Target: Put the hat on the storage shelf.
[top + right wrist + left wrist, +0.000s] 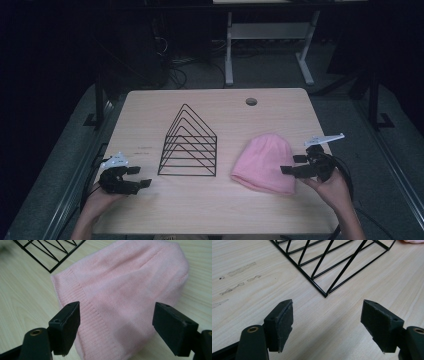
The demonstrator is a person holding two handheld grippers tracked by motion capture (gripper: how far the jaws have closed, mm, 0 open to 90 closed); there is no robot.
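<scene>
On the pale wooden table [210,205], toward four o'clock from its middle: pink knit beanie [265,162], lying flat, ribbed cuff toward the near edge, rounded crown pointing away. Just beside its three-o'clock edge, right tongs [293,164], held in a hand coming up from the bottom edge, aimed toward nine o'clock at the cuff. Spread wide, nothing pinched; seen in the right gripper view, right tongs [116,327] with both black pads hanging above the knit, beanie [125,290] stretched beneath and beyond them, cuff nearest the camera, no pad pressing the fabric.

At the table's middle, slightly toward nine o'clock of the beanie: black wire rack [189,145], a row of triangular dividers upright on a rectangular base, close to the hat but apart from it. One corner of the same rack [50,252] at eleven o'clock in the right gripper view.

Near the eight-o'clock corner of the table: left tongs [140,176], low over the wood, pointing toward three o'clock. Spread as well, gripping nothing; in the left gripper view, left tongs [328,323] over bare wood grain, rack's near corner [325,293] ahead at twelve o'clock, well short of the pads.

Far edge of the table, around one o'clock: small round cable hole [251,101].
</scene>
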